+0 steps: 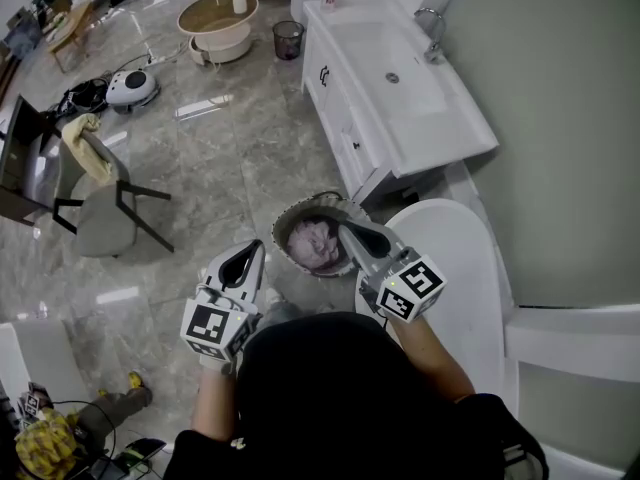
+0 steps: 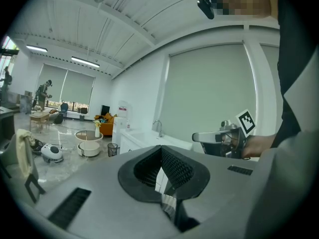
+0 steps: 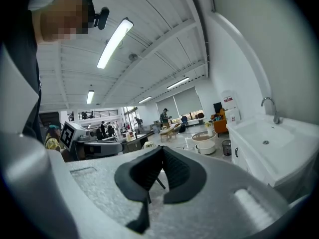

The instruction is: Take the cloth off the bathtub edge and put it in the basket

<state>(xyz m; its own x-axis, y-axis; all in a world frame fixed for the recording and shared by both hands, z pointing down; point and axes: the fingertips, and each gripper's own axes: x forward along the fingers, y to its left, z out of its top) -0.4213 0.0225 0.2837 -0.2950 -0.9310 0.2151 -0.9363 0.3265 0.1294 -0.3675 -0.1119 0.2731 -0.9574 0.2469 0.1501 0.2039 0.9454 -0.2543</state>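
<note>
The right hand-held gripper (image 3: 160, 151) was closed, with its two jaws pressed together at the tips and nothing between them. The left hand-held gripper (image 2: 161, 151) was closed too, and it held nothing. From above, the right hand-held gripper (image 1: 347, 228) pointed over the right side of the basket (image 1: 283, 223). The left hand-held gripper (image 1: 248, 255) was just to the left of the basket, over the floor (image 1: 240, 158). Both were held out in front of the person, side by side.

The cloth (image 1: 318, 243) was pink and crumpled, and it lay inside the basket. The basket was round and stood on the floor, just beside the left edge of the bathtub (image 1: 455, 268). The bathtub was white and lay on the right, near the person.

Farther away, past the basket, stood a long white sink cabinet (image 1: 350, 118) with a tap (image 1: 432, 33) at its right side. On the left was a grey chair (image 1: 100, 213) with a pale yellow cloth (image 1: 85, 143) hanging over its back. Far off on the floor were a round table (image 1: 218, 18), a small bin (image 1: 288, 38) and a white robot vacuum (image 1: 132, 86). The floor was shiny grey stone.
</note>
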